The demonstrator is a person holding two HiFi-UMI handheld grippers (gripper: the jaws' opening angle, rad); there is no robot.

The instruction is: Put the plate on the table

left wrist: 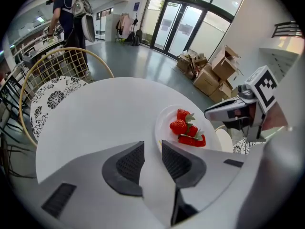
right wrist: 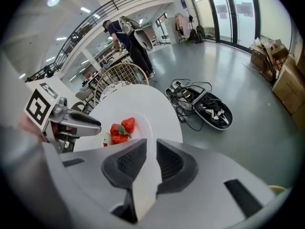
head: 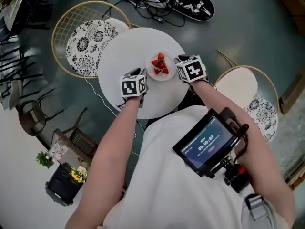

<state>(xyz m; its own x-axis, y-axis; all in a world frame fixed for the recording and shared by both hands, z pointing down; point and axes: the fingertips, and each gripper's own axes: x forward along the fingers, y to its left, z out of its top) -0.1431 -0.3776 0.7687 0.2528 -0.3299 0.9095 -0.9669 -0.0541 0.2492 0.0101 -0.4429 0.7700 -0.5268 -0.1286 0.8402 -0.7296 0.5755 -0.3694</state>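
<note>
Plate [head: 165, 77] of strawberries [head: 160, 64] rests on round white table [head: 121, 51]. Left gripper [head: 142, 76] and right gripper [head: 179, 65] pinch opposite rims, jaws nearly closed. Chest screen [head: 207, 144] timer reads roughly 00:00:09.

both bare forearms reach forward, angling inward. left gripper [head: 141, 75] and right gripper [head: 180, 62] face each other, jaws narrowed on opposite rims of the plate [head: 164, 76].
</note>
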